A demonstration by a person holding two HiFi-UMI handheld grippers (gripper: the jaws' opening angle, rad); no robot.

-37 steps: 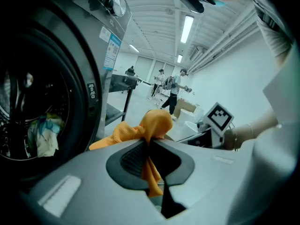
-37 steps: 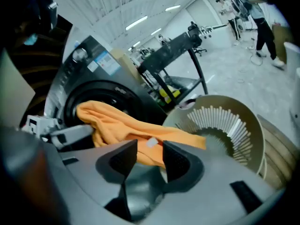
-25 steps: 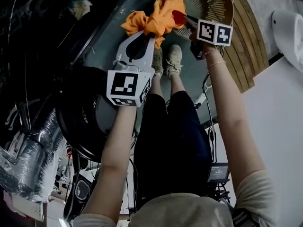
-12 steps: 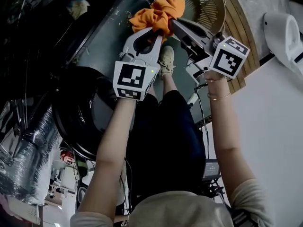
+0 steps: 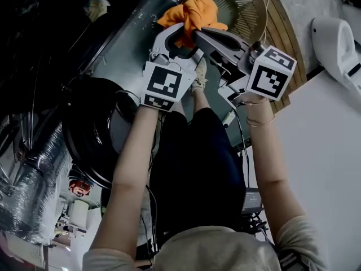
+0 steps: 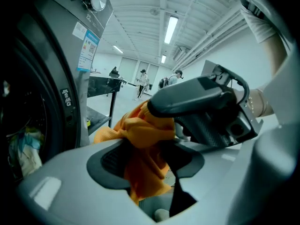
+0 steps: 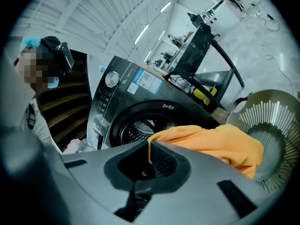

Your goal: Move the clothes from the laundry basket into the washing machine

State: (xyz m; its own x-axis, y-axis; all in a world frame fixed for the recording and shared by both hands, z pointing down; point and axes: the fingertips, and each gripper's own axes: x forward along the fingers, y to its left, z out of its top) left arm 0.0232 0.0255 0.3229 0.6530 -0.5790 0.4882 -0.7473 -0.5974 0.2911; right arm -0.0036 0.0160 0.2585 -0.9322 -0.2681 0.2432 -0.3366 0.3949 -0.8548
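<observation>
My right gripper (image 7: 149,146) is pinching the orange cloth (image 7: 211,142), held up near the laundry basket (image 7: 276,121). The left gripper (image 6: 150,161) has just been opening, with the cloth loose between its jaws. The washing machine (image 7: 135,129) opening lies straight ahead of the right gripper

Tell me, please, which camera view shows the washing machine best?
The right gripper view: the washing machine faces the camera, showing control panel, door ring and perforated drum, partly behind the orange garment. The left gripper view catches only its front at a steep angle, far left. The head view shows it dark and indistinct, at left.
</observation>
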